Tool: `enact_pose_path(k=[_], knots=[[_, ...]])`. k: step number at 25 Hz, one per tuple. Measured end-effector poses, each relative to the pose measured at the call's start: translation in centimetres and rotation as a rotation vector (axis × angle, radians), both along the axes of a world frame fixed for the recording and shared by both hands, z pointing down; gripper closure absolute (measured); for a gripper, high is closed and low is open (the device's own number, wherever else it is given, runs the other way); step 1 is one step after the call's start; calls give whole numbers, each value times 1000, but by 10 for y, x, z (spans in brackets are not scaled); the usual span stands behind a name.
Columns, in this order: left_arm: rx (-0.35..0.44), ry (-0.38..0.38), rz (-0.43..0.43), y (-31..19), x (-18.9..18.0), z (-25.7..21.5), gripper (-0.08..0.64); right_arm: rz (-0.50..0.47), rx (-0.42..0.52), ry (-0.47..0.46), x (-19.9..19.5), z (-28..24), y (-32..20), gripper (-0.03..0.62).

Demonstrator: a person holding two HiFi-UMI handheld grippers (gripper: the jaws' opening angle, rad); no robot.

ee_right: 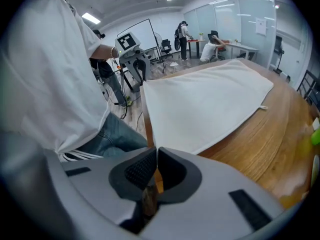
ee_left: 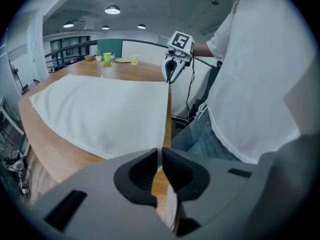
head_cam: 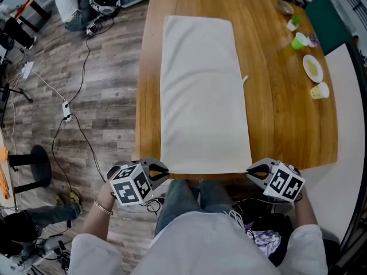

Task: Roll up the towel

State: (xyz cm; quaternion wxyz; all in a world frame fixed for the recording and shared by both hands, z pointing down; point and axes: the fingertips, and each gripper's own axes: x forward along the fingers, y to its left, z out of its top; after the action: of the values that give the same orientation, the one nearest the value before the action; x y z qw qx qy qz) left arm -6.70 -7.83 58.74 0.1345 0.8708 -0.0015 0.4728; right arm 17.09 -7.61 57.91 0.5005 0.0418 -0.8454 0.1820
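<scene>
A long cream towel [head_cam: 200, 90] lies flat along the wooden table [head_cam: 287, 113], its near short edge at the table's front. My left gripper [head_cam: 166, 172] is shut on the towel's near left corner, with white cloth pinched between its pads [ee_left: 145, 171]. At the near right corner my right gripper [head_cam: 250, 171] is shut on the cloth too. In the left gripper view the towel [ee_left: 100, 114] spreads away from the jaws and the right gripper [ee_left: 169, 71] holds the far end of the raised edge. The right gripper view shows the towel [ee_right: 205, 104] and the left gripper [ee_right: 140, 66] the same way.
A green cup [head_cam: 299, 40], a small plate [head_cam: 312, 67] and a pale cup [head_cam: 320, 90] stand at the table's far right. Cables [head_cam: 69, 110] run over the wood floor to the left. My legs and a bag sit below the front edge.
</scene>
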Motion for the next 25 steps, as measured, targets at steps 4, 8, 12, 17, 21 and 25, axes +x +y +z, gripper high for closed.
enact_pose_path(k=[4,8,12,17,21,25], knots=[[71,39,-58,-33,-3,-21,526,19,65,-36,-2,-27,-29,584],[159,65,-130,-80,-4,-38,525,58,180,-51,-3,-45,-77,584],[197,68,-197,-129,-4,-36,525,116,260,-49,-1,-40,-127,584],[187,62,-277,-181,-1,-20,520,171,262,-23,1,-17,-174,583],[159,39,-340,-207,-3,-1,518,230,252,-37,1,-4,-203,583],[147,-5,-385,-219,-5,20,518,262,250,-18,-1,18,-222,583]])
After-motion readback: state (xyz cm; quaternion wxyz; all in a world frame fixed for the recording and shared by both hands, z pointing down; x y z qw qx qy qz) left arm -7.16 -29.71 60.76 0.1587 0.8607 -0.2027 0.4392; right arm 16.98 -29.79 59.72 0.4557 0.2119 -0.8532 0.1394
